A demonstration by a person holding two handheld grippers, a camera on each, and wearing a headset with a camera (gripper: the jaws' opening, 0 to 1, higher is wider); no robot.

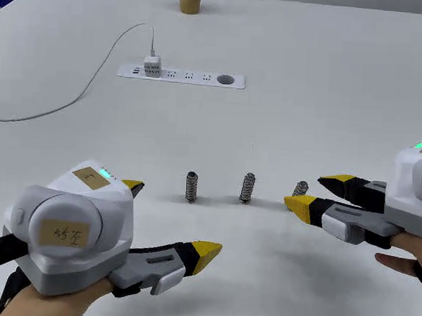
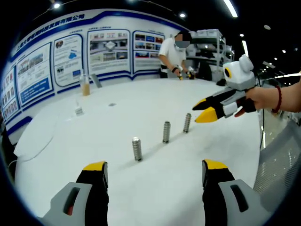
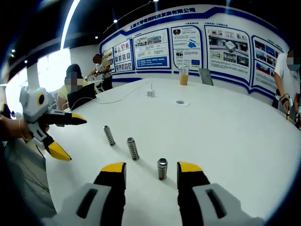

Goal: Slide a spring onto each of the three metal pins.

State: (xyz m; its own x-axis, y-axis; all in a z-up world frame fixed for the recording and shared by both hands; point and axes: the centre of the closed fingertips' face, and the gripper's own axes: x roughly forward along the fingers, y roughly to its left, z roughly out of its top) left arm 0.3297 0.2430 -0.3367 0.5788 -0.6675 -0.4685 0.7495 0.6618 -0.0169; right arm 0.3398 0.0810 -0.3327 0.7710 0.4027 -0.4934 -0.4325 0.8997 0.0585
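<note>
Springs [image 1: 247,187] appear to sit on all three pins already, standing in a row on the white surface [image 1: 319,114]. The right tool [image 1: 305,191], jaws parted and empty, has its tips close beside the end pin [image 1: 301,189]. The left tool [image 1: 179,217] is wide open, empty, well back. Check that each coil is fully seated, nudging gently so nothing topples.

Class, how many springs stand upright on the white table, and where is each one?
3, in one row across the head view: left spring, middle spring, right spring. None seems hidden.
</note>
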